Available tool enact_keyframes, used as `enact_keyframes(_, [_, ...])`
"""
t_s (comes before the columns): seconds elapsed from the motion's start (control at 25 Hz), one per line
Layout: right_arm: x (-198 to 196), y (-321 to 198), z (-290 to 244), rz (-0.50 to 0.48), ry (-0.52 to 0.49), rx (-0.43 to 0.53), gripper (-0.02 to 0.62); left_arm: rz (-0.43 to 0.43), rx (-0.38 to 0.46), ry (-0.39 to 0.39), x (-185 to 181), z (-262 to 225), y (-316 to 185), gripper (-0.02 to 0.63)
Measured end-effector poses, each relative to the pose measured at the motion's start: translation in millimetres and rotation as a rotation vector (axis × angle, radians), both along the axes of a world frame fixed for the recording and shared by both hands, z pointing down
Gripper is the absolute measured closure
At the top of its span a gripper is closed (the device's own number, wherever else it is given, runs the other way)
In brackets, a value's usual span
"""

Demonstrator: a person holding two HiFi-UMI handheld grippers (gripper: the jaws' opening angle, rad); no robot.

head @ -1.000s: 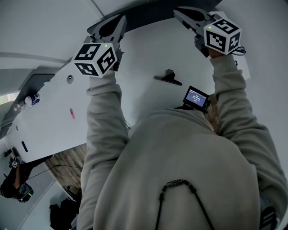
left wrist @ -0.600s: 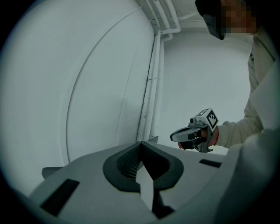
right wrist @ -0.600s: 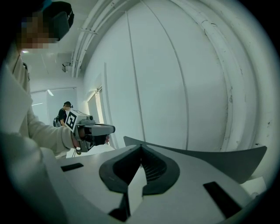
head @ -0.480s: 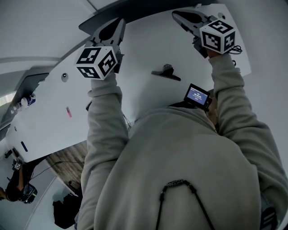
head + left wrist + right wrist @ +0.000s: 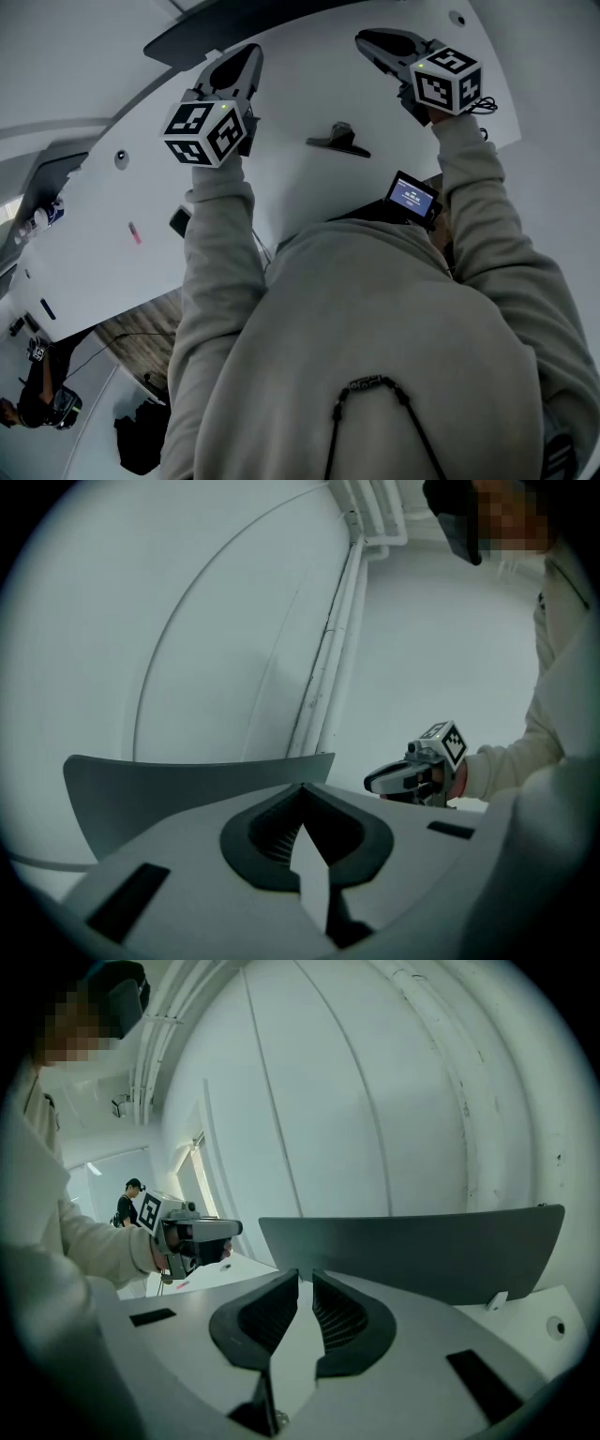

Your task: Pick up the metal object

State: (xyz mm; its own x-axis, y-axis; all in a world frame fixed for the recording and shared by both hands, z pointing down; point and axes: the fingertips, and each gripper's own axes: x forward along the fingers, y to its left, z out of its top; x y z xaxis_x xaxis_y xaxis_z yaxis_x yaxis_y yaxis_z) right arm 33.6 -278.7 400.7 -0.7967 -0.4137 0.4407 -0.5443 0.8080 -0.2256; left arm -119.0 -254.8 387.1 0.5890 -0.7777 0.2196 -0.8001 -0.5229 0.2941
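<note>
The metal object [image 5: 337, 141], a dark flat clip-like piece with a raised knob, lies on the white table [image 5: 281, 187] between my two hands. My left gripper [image 5: 247, 53] hovers to its left, shut and empty, jaws pointing at the far edge of the table. My right gripper [image 5: 365, 39] is held to the object's right, also shut and empty. The left gripper view shows the left gripper [image 5: 302, 789] with its jaws together and the right gripper [image 5: 417, 772] off to the side. In the right gripper view, the right gripper [image 5: 305, 1277] is closed and the left gripper [image 5: 192, 1235] is beside it.
A dark grey upright panel [image 5: 216, 28] runs along the table's far edge. A small device with a lit screen [image 5: 411, 197] sits near my chest. A pink item [image 5: 135, 232] and a small dark object [image 5: 180, 222] lie at the left. A person [image 5: 128, 1199] stands in the background.
Both grippers have come down towards the table, side by side, rolling a little. Their jaws stay shut. The metal object has not moved on the table.
</note>
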Motion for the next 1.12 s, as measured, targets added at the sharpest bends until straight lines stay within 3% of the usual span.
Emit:
enact_keyframes(0.04, [0.8,1.6,2.9,-0.004,0.0,-0.007,0.561,0.0,0.001,0.001,1.8,1.8,0.0,0.601])
enact_keyframes(0.12, [2.0,5.9,10.3,-0.015,0.006,-0.022,0.466,0.01,-0.003,0.007,6.7,7.2,-0.4,0.484])
enact_keyframes(0.2, [3.2,11.7,19.2,-0.023,0.015,-0.038,0.442,0.016,-0.015,0.015,11.1,13.5,-0.9,0.434])
enact_keyframes(0.64, [7.1,29.4,57.3,-0.049,0.062,-0.133,0.44,0.058,-0.092,0.02,25.4,38.9,5.4,0.433])
enact_keyframes(1.12, [18.8,65.6,131.5,-0.085,0.067,-0.226,0.423,0.093,-0.194,0.016,50.1,117.2,32.0,0.433])
